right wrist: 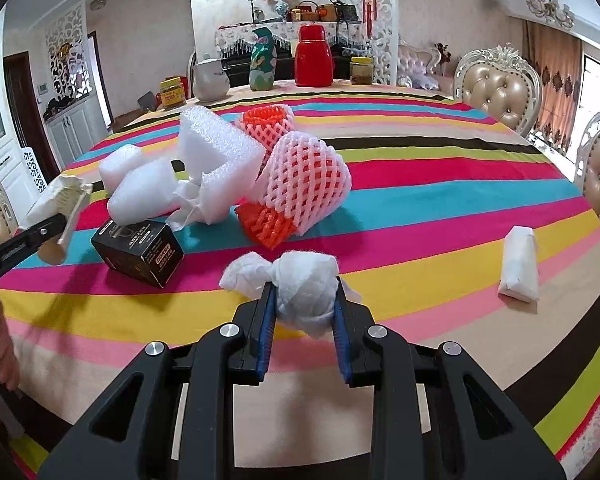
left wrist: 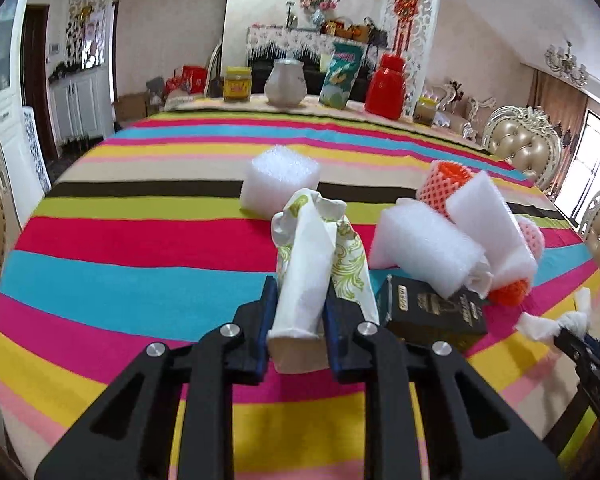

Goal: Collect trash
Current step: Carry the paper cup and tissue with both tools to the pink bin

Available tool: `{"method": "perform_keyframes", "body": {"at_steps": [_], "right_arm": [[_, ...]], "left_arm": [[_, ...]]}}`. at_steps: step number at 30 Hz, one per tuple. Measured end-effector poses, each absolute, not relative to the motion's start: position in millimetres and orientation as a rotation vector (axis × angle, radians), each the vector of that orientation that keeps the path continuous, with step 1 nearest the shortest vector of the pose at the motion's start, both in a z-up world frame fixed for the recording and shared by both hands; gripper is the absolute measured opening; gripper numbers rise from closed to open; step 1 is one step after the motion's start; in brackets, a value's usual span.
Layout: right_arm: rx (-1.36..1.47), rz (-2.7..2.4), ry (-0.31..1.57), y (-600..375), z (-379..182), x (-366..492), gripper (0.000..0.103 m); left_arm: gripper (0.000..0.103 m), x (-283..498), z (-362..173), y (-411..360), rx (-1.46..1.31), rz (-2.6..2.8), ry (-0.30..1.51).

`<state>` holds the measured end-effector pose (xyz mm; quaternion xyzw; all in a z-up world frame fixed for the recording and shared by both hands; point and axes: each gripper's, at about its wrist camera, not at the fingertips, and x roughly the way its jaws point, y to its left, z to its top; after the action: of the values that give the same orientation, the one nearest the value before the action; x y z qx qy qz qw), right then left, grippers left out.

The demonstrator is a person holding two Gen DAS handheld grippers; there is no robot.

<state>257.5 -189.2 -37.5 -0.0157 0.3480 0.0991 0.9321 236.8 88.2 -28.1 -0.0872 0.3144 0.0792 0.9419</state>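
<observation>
The left gripper (left wrist: 300, 312) is pinching a crumpled paper wrapper with green scrollwork (left wrist: 316, 256), its long axis running straight out along the fingers and up past their tips. The right gripper (right wrist: 305, 308) is squeezing a balled white tissue (right wrist: 300, 284), which is bulging out above and below the blue pads. Both are hanging over the near edge of the striped table (right wrist: 420, 216), each already loaded.

The rest of the trash is sitting toward the table's middle, just ahead of both tools: a black carton (right wrist: 138, 250) lying nearest the left gripper, white foam pieces (right wrist: 140, 196) behind it, and pink and orange fruit netting (right wrist: 300, 184) piled against the foam, straight ahead of the right gripper. A wrapped white packet (right wrist: 518, 264) is lying apart by the right-hand edge, its long axis pointing roughly away from me, nearer the right gripper.

No bin is showing, so I'd guess both loads need dropping somewhere off the table first. The near strip of cloth is giving open room for pulling back.
</observation>
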Motion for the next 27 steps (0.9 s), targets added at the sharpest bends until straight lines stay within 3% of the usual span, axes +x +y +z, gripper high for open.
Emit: {"method": "perform_keyframes", "body": {"at_steps": [27], "right_arm": [[0.018, 0.215, 0.545, -205.7, -14.1, 178.3, 0.026]], "left_arm": [[0.022, 161.5, -15.9, -3.9, -0.021, -0.030, 0.552]]}}
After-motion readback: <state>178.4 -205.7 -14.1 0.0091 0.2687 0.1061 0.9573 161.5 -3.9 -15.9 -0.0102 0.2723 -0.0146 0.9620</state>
